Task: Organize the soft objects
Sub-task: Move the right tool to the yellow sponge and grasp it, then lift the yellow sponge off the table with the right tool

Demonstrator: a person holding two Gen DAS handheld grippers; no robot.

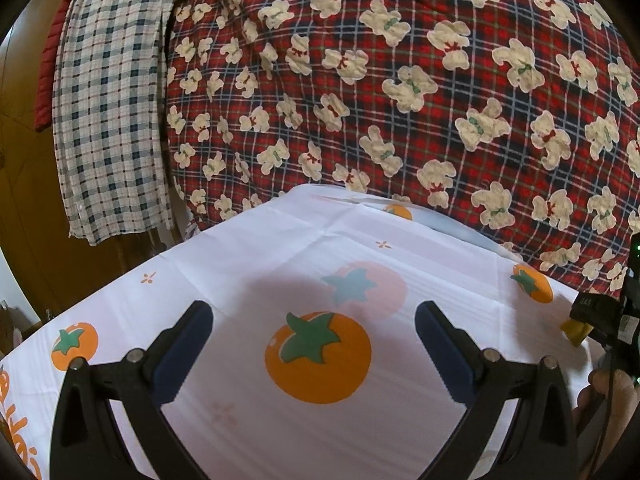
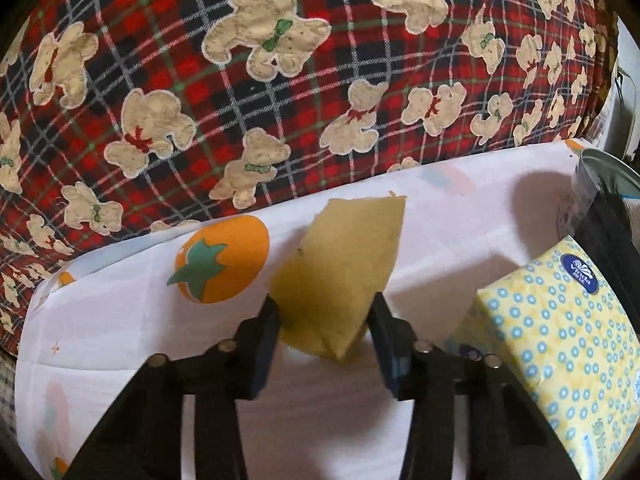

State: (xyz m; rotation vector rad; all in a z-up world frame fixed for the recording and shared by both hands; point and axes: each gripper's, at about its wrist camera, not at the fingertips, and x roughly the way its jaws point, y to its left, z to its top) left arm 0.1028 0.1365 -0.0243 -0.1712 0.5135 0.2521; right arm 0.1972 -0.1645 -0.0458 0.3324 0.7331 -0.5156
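My right gripper (image 2: 322, 316) is shut on a yellow sponge (image 2: 344, 256) and holds it tilted above the white tomato-print cloth (image 2: 120, 340). A yellow tissue pack (image 2: 560, 328) with blue flowers lies just right of it. My left gripper (image 1: 314, 320) is open and empty, low over the same cloth (image 1: 248, 256), with an orange tomato print between its fingers. The right gripper with the sponge (image 1: 576, 330) shows at the far right edge of the left wrist view.
A large red plaid blanket with bear prints (image 1: 400, 80) rises behind the cloth (image 2: 200, 80). A blue-and-white checked cloth (image 1: 108, 112) hangs at the left over brown wood. A dark round container (image 2: 608, 184) stands at the right behind the tissue pack.
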